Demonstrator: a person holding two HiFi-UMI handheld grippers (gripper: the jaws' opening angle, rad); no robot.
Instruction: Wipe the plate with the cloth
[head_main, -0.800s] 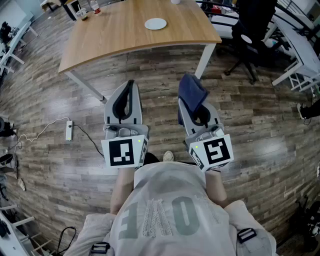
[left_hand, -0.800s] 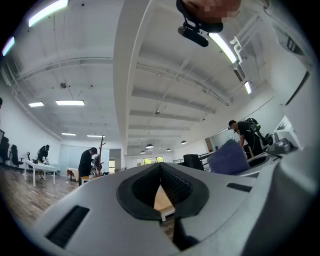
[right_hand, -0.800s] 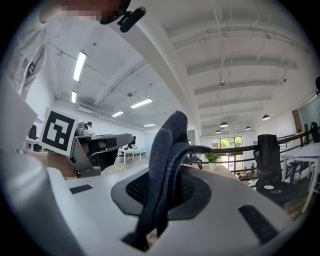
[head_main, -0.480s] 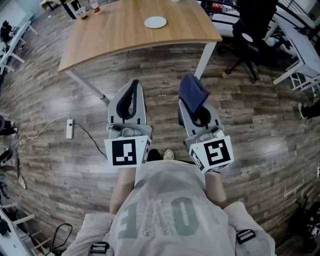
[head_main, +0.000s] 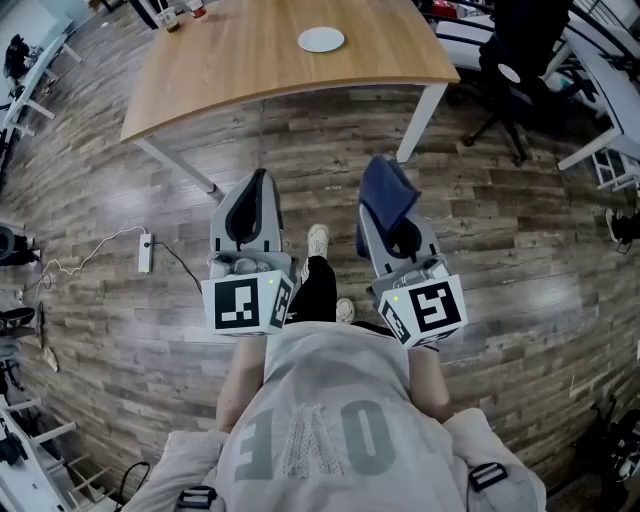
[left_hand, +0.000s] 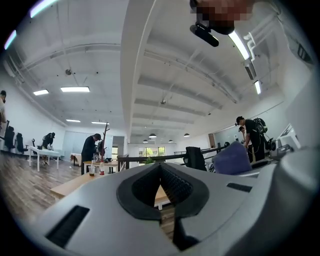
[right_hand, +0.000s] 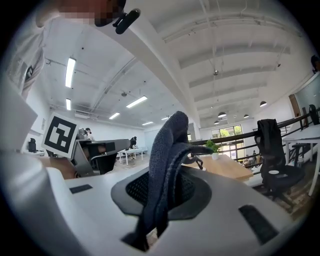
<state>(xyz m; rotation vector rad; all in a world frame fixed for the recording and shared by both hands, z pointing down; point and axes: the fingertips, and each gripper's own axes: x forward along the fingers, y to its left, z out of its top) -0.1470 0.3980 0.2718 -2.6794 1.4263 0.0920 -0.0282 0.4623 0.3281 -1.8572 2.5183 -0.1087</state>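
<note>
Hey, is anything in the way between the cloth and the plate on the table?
Nothing visible. Between the cloth in the right hand-held gripper and the plate lie only floor and bare tabletop.

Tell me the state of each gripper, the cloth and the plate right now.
Left gripper: shut, nothing between its jaws.
Right gripper: shut on the cloth.
Cloth: dark blue, bunched, clamped by the right gripper, sticking up past the jaws.
Plate: white, lying flat on the wooden table, far from both grippers.
</note>
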